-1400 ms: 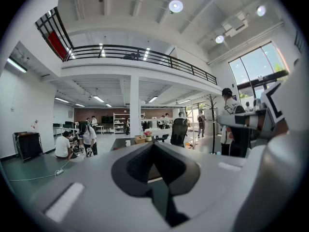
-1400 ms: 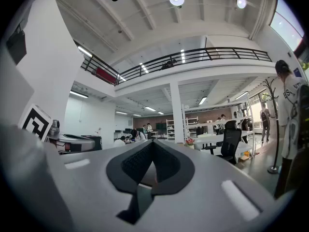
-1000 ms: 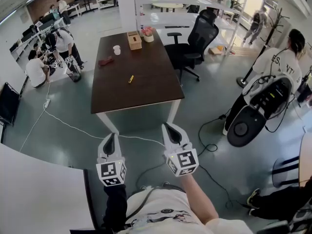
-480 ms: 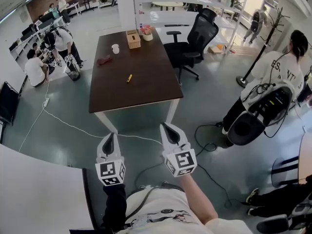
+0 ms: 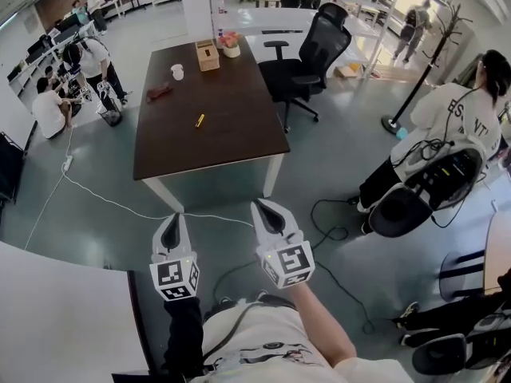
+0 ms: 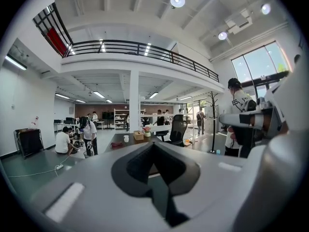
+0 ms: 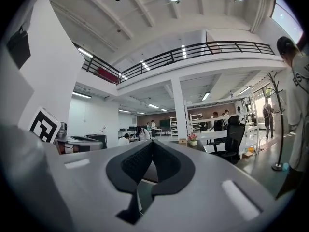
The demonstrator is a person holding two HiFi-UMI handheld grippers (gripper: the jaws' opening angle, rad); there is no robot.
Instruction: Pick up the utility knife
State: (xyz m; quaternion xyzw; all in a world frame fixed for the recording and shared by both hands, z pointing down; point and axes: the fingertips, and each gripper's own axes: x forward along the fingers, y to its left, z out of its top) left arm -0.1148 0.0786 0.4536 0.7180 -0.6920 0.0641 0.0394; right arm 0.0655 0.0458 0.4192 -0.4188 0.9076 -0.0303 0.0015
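Observation:
The yellow utility knife [image 5: 200, 120] lies near the middle of a dark brown table [image 5: 231, 138], far ahead of me across the floor. My left gripper [image 5: 170, 221] is held in the air in front of my body, shut and with nothing in it. To its right, at about the same height, my right gripper [image 5: 264, 208] is also shut and empty. Both point towards the table, well short of it. In the left gripper view the left gripper [image 6: 153, 143] has its jaws closed, with the table [image 6: 126, 139] small beyond. The right gripper [image 7: 152, 141] looks the same in its own view.
On the table's far end stand a tissue box [image 5: 207, 55], a flower pot [image 5: 231, 48], a white cup [image 5: 177, 72] and a reddish thing [image 5: 158, 92]. A black office chair [image 5: 307, 62] stands at its right. Cables [image 5: 104, 202] cross the floor. A person [image 5: 447, 126] with equipment stands right; a white table [image 5: 56, 317] is near left.
The head view has shifted, so the table sits a little further left and higher in the picture. Both grippers keep the same pose and stay shut.

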